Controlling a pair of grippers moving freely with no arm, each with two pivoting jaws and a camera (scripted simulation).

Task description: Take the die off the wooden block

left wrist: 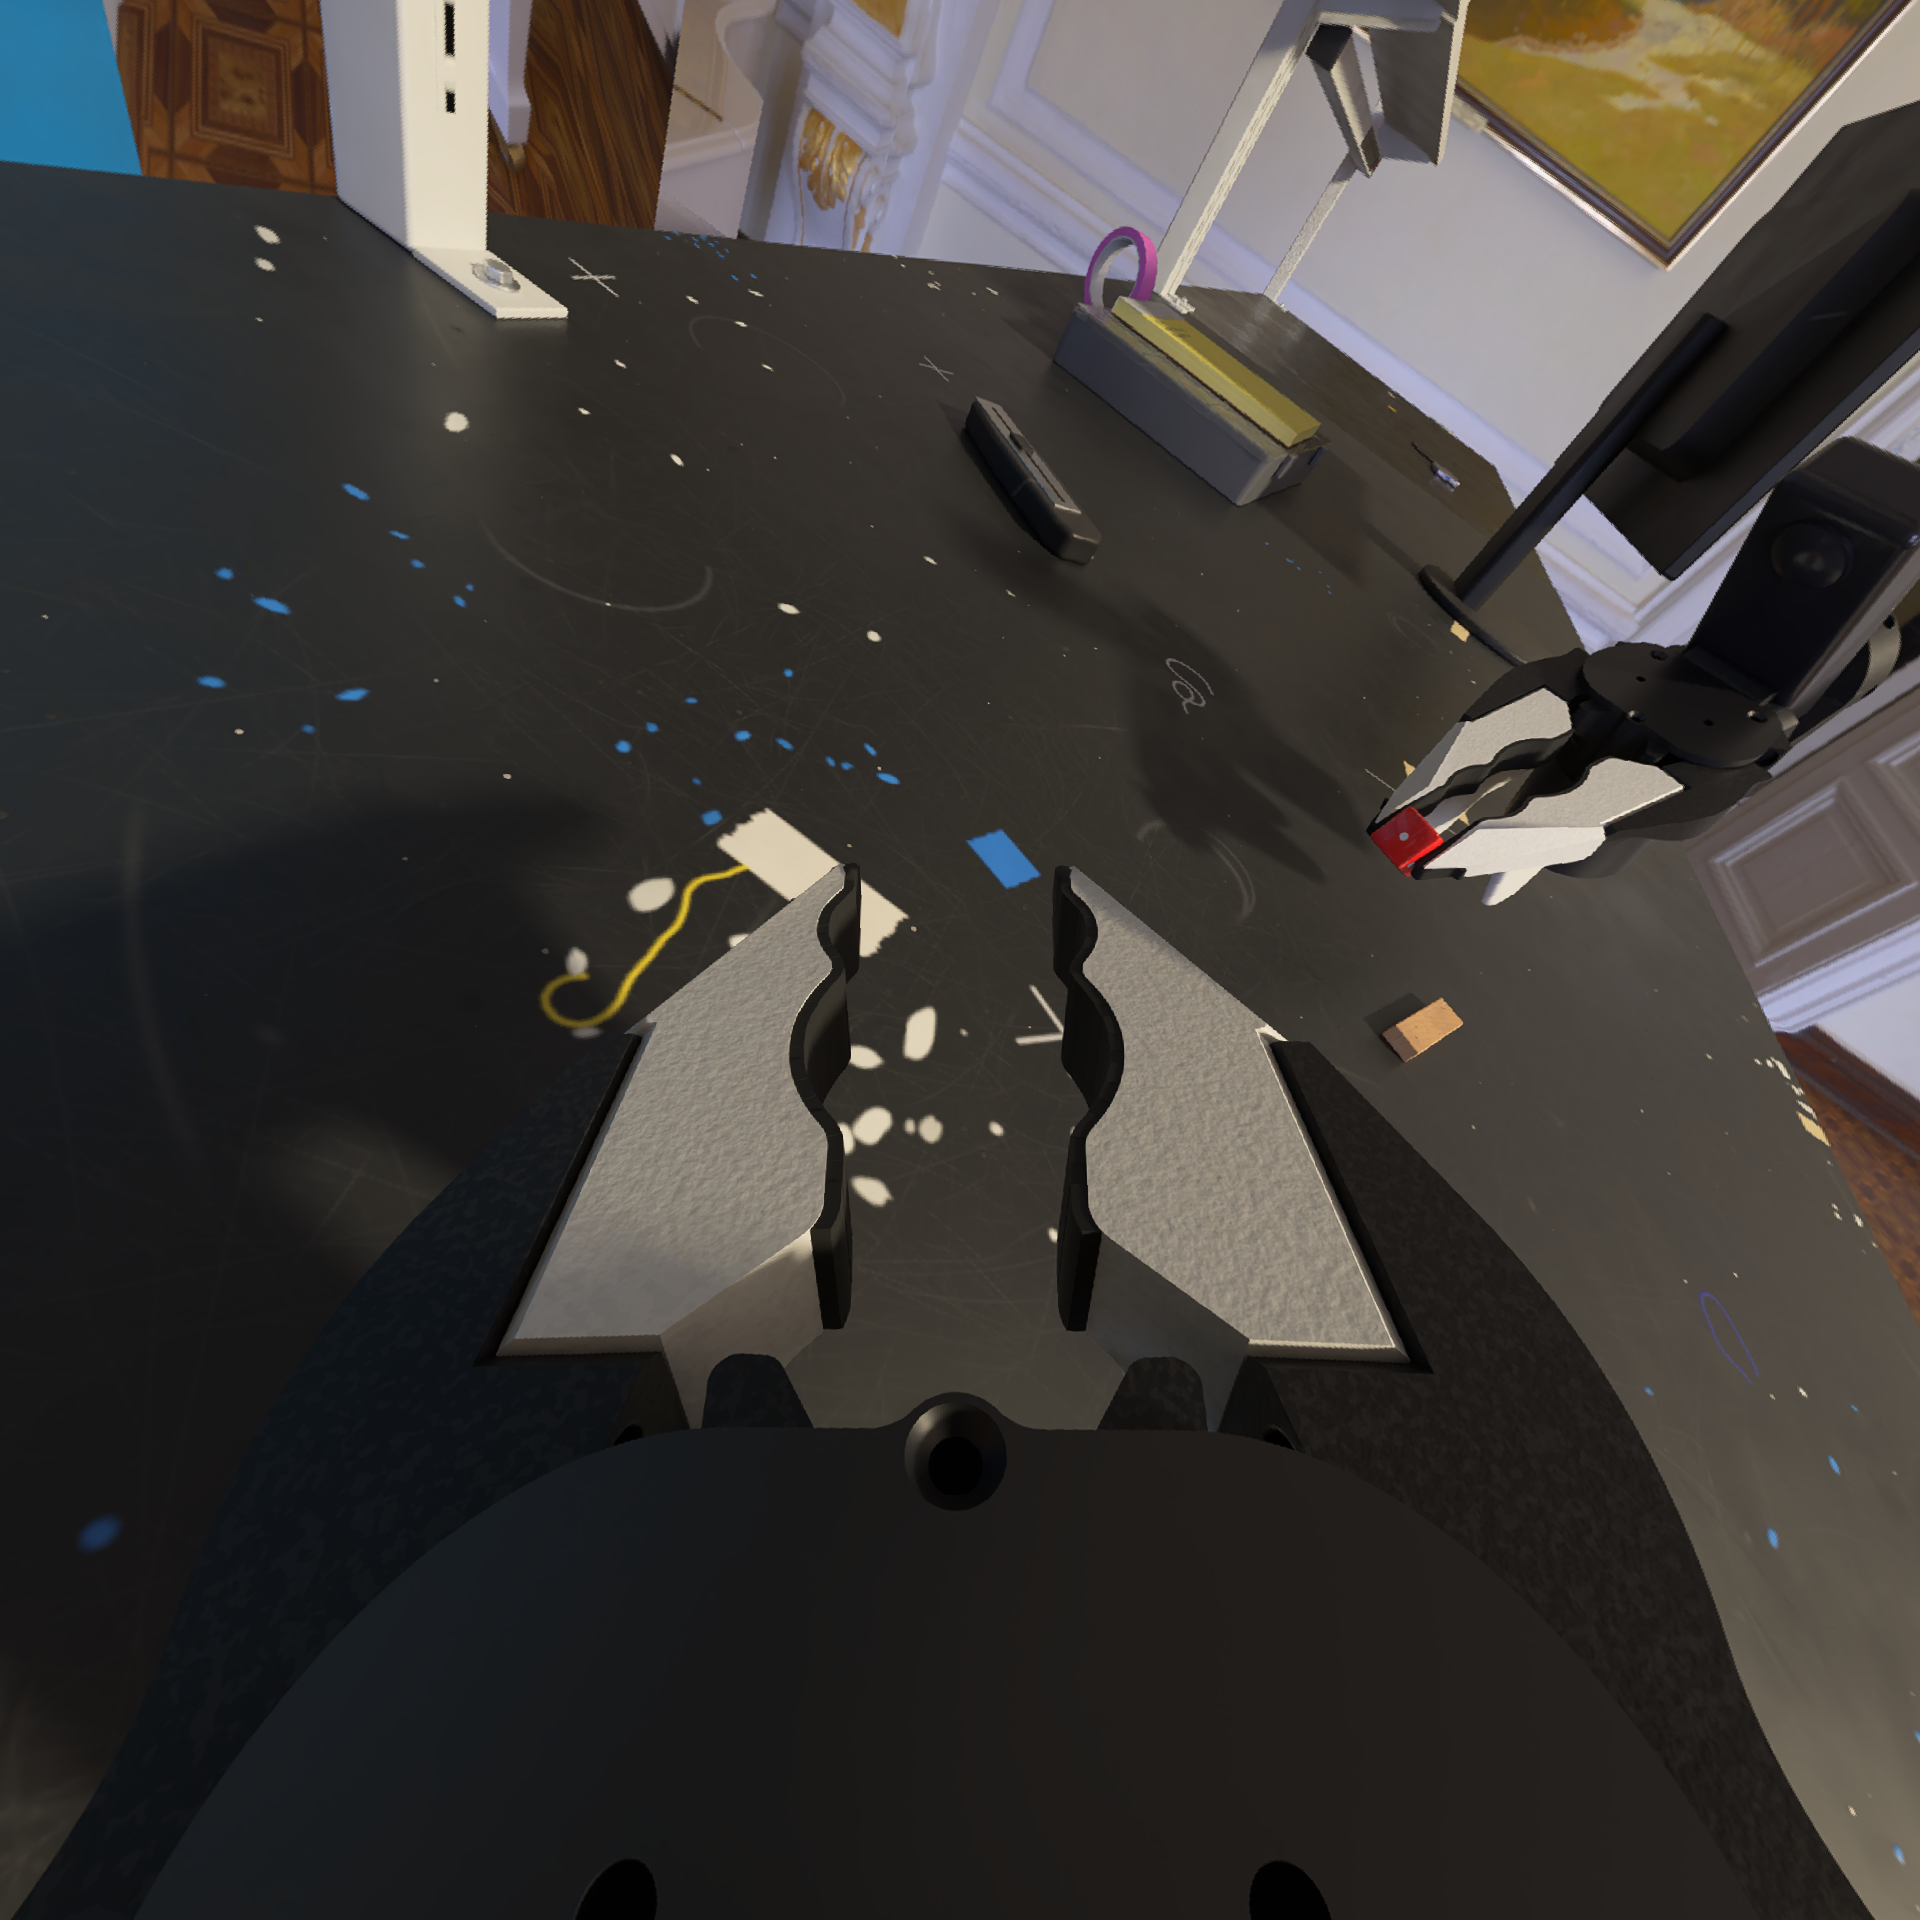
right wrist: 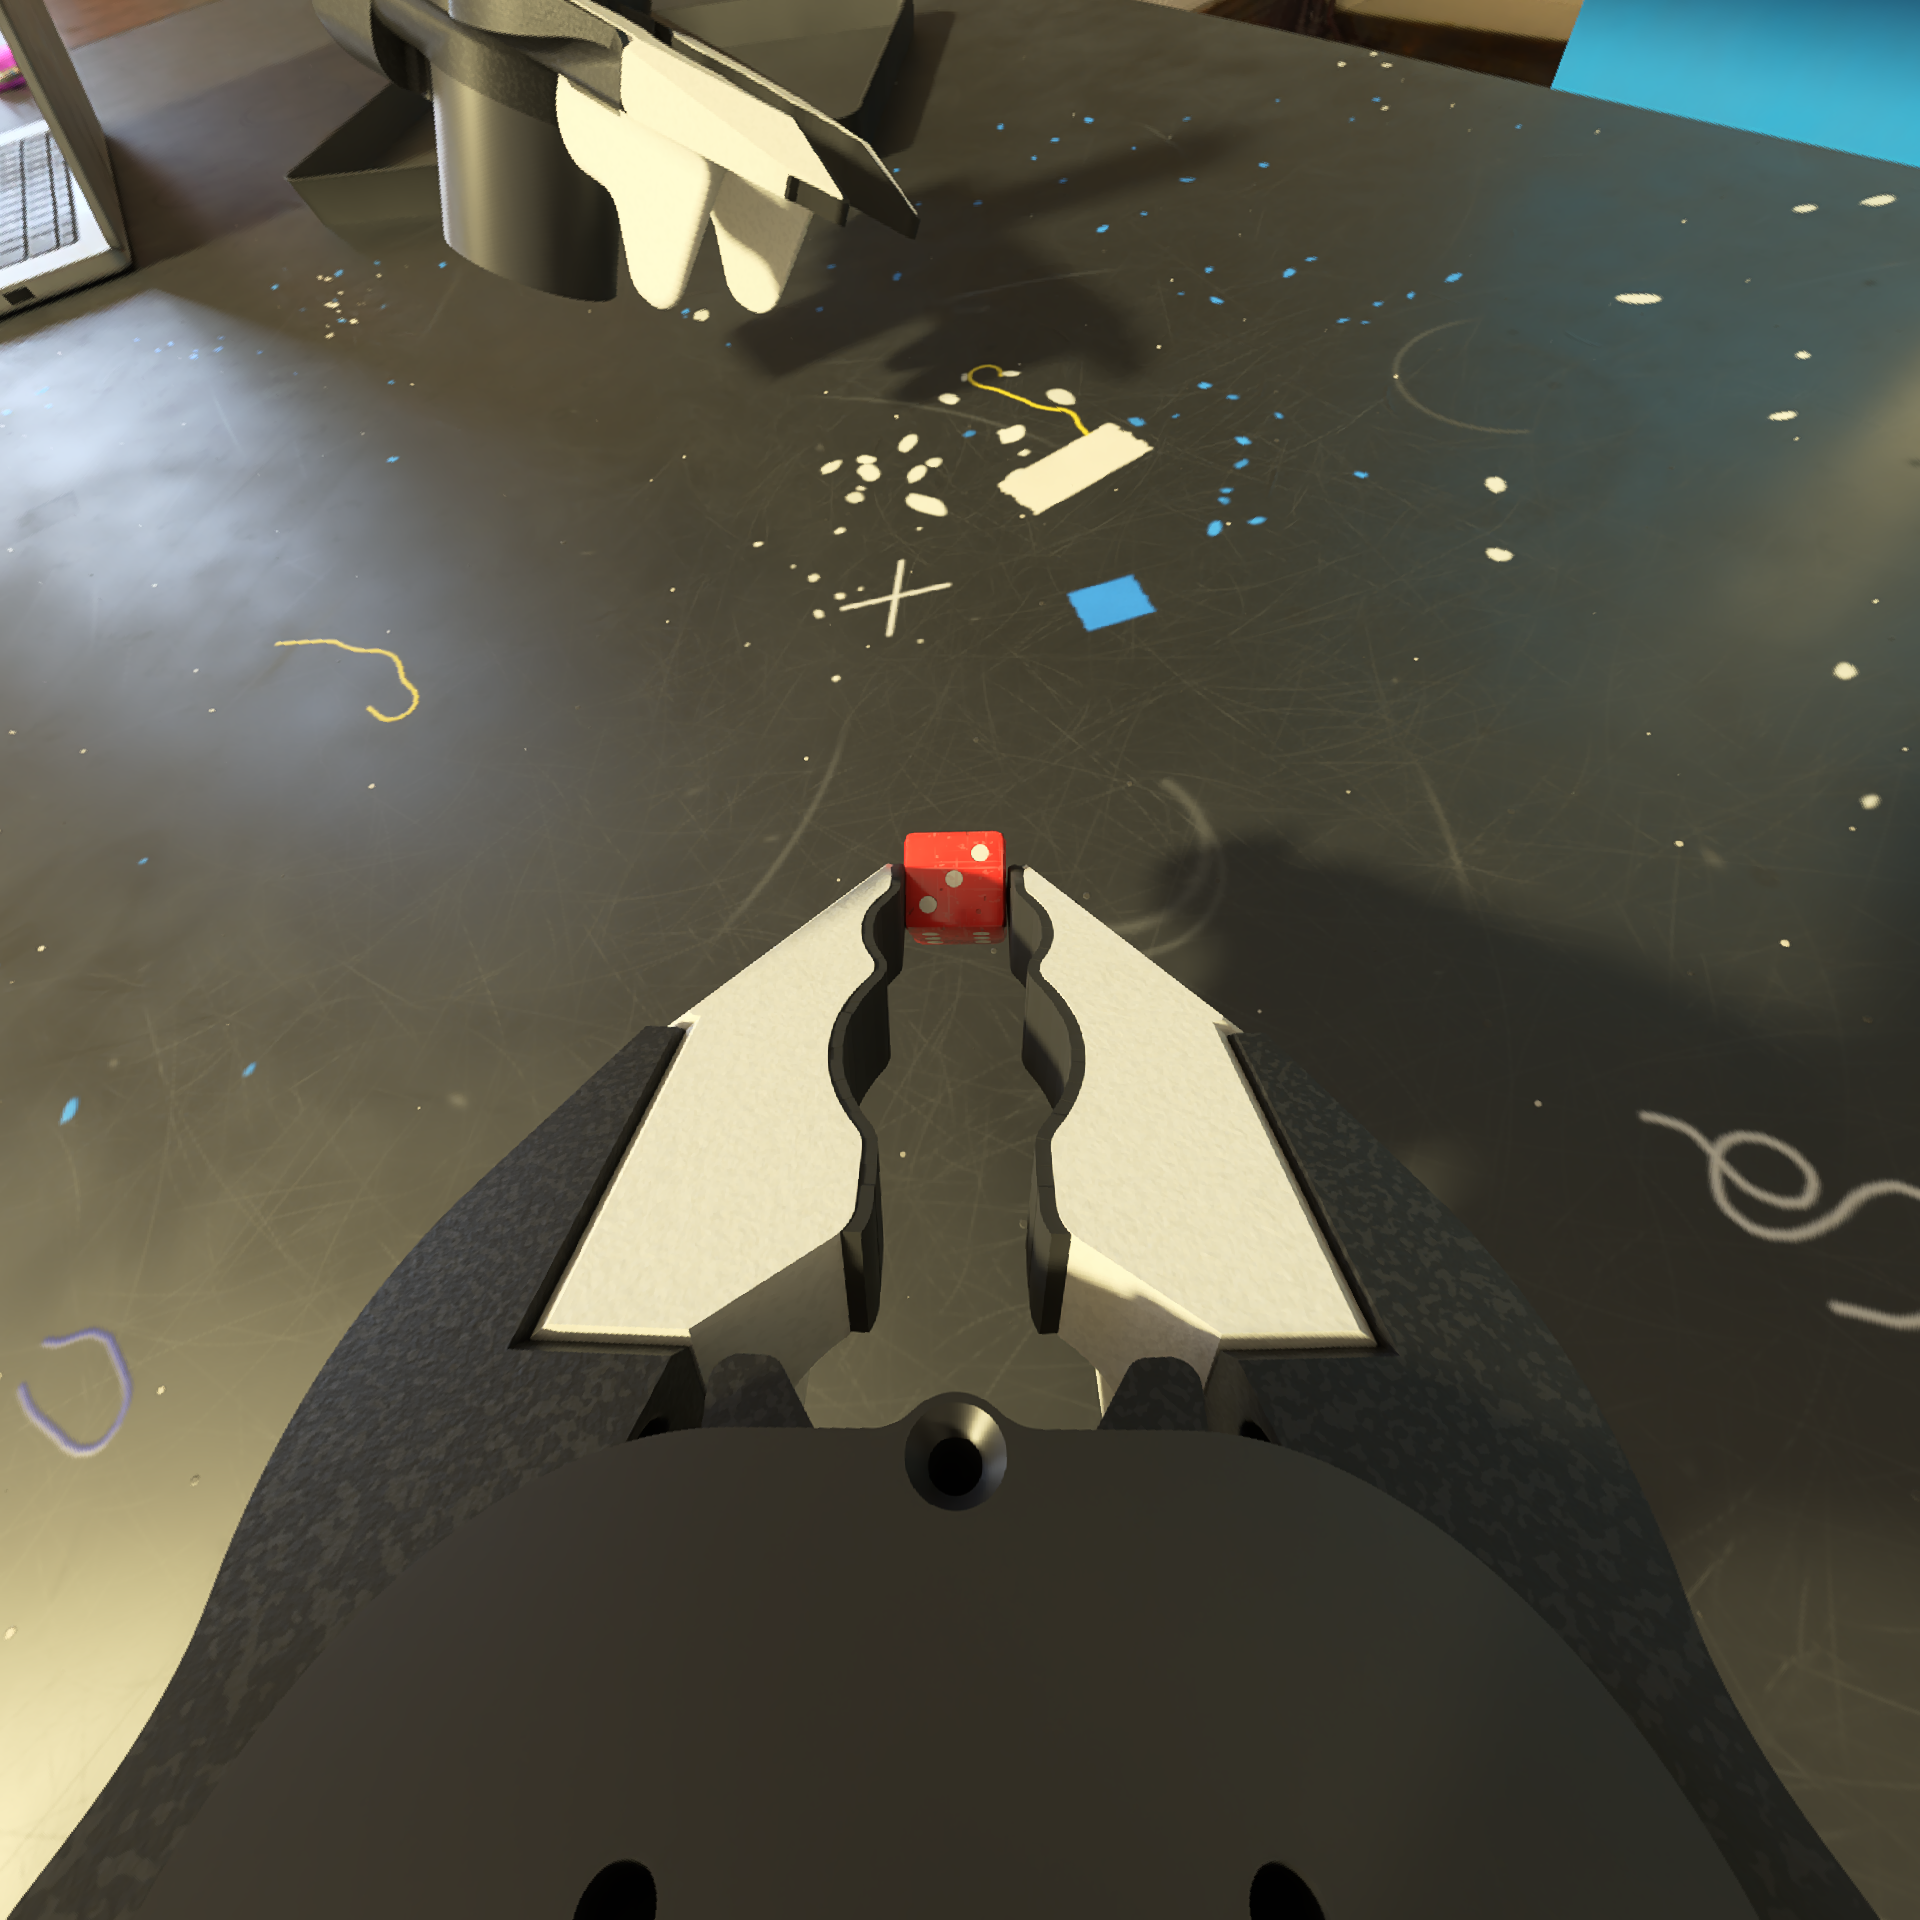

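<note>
My right gripper (right wrist: pixel 954 883) is shut on the red die (right wrist: pixel 953 878), which sits between its fingertips above the dark table. In the left wrist view the same gripper (left wrist: pixel 1418 844) shows at the right, holding the die (left wrist: pixel 1405 837) in the air. The small wooden block (left wrist: pixel 1421 1028) lies bare on the table near the right edge, below and in front of the held die. My left gripper (left wrist: pixel 956 883) is open and empty over the middle of the table. It also shows at the top of the right wrist view (right wrist: pixel 707 249).
A black table (left wrist: pixel 520 623) with paint specks, a blue tape patch (left wrist: pixel 1003 858) and a white tape strip (left wrist: pixel 805 868). A grey box (left wrist: pixel 1184 405), a black bar (left wrist: pixel 1029 494), a white post (left wrist: pixel 416 135) and a monitor stand (left wrist: pixel 1538 540) stand at the far side.
</note>
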